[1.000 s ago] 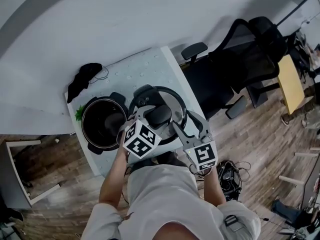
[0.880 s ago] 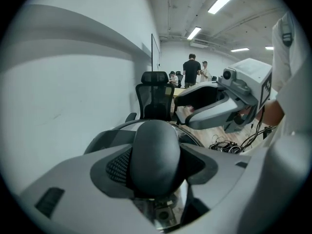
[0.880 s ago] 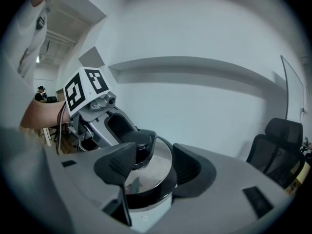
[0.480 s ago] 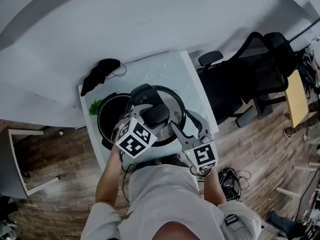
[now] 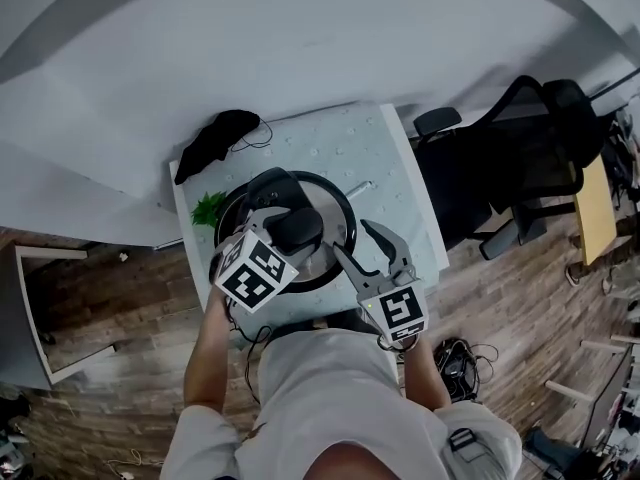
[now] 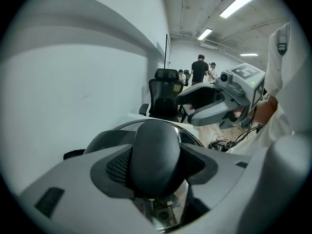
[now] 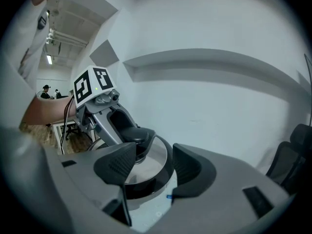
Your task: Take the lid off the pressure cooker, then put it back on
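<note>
the left gripper [image 6: 157, 165] has its jaws clamped on the black knob [image 6: 155, 143] at the middle of the lid [image 5: 328, 206], one ribbed pad pressing each side. the right gripper [image 7: 153, 163] has its jaws apart with nothing between them, and hangs just beside the lid's right edge. the lid sits over the pot [image 7: 146, 188] on the white table [image 5: 350, 143]; whether it is fully seated i cannot tell. the lid looks like thick steel with a dark rim, so it is probably heavy, stiff and slick on its polished face. the knob is the sound place to hold it, squarely, since a one-point grip may let the lid tip.
</note>
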